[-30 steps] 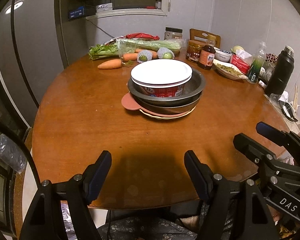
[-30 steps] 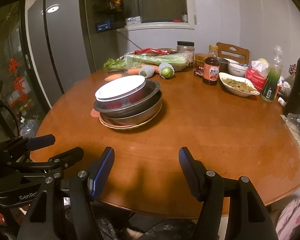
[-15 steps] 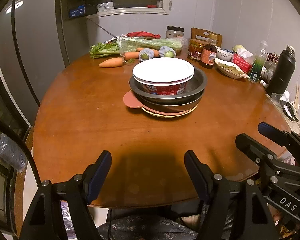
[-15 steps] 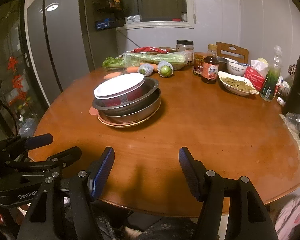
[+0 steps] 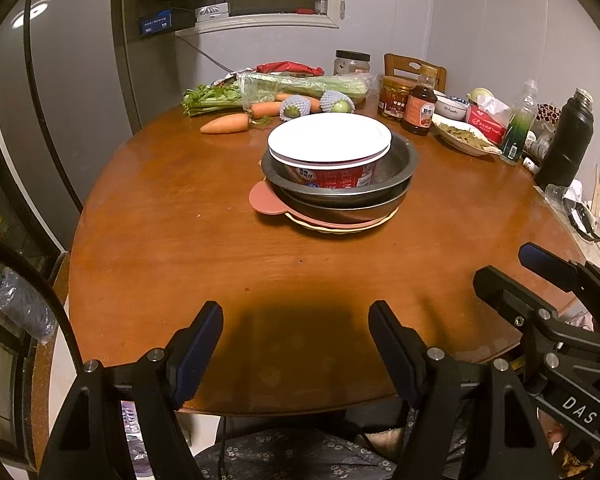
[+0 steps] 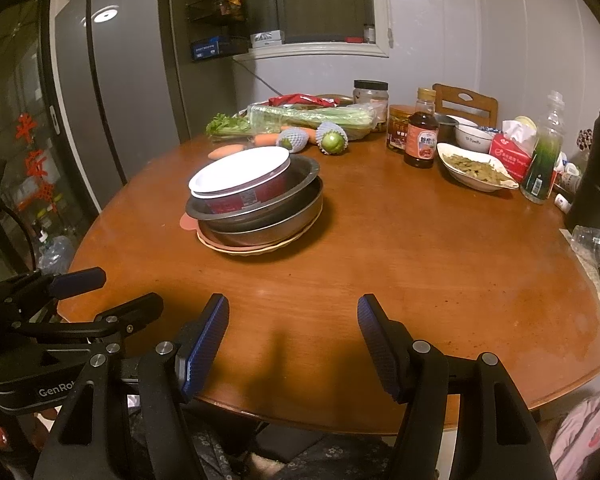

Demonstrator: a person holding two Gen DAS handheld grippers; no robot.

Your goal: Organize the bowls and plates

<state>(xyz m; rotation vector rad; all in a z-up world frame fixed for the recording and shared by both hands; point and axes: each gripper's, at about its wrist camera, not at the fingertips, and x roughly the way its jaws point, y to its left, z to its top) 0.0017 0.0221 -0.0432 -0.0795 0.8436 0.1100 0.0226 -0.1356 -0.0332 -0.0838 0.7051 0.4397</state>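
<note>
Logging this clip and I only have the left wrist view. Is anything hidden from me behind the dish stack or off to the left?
Observer: Yes. The right wrist view shows red paper decorations on a glass door left of the fridge, outside your frame.
Operator: And the left gripper, is it holding anything?
Observer: No. The right view catches the left gripper from the side, open and empty, at the table edge.
Operator: How does the white plate on the stack sit?
Observer: From the right, the white plate looks tilted, resting on the red paper bowl inside the upper steel bowl.
</note>
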